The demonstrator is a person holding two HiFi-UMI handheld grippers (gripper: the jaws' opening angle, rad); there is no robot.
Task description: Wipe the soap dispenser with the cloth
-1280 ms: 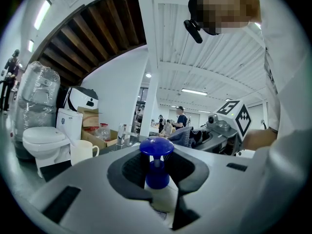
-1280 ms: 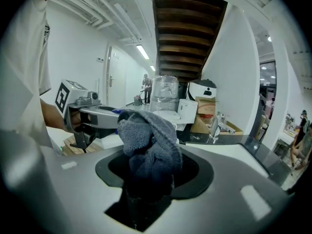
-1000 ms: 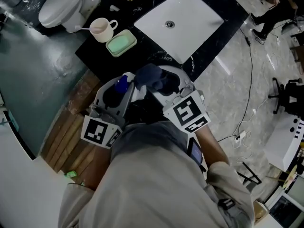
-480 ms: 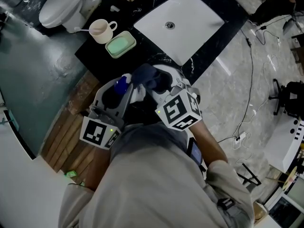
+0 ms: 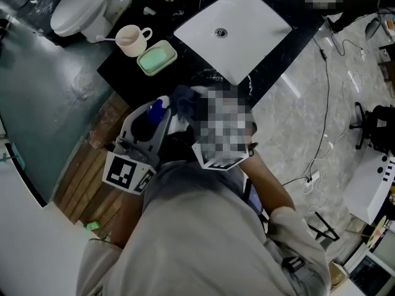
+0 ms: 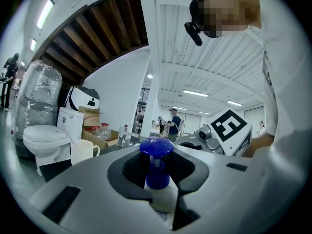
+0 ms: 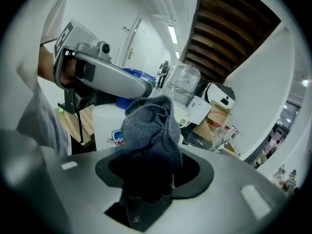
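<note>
The soap dispenser (image 6: 163, 199) is a white bottle with a blue pump (image 6: 156, 162). My left gripper (image 6: 157, 182) is shut on the bottle below the pump and holds it upright over the counter's near edge. In the head view the pump (image 5: 155, 110) sticks up from the left gripper (image 5: 153, 121). My right gripper (image 7: 146, 179) is shut on a bunched dark grey-blue cloth (image 7: 148, 128). The cloth (image 5: 185, 100) lies against the dispenser's right side, by its labelled white body (image 7: 108, 126). A mosaic patch hides most of the right gripper in the head view.
On the black counter (image 5: 120, 73) stand a white basin (image 5: 237, 32), a white cup (image 5: 131, 39) and a green soap dish (image 5: 157, 56). A toilet (image 5: 83, 8) is at the far left. Wooden slats (image 5: 92, 177) lie below left. Cables run over the marble floor (image 5: 321, 140) at right.
My right gripper has rolled and sunk a little, and the cloth has slid left and down along the dispenser. The left gripper and the bottle have stayed still.
</note>
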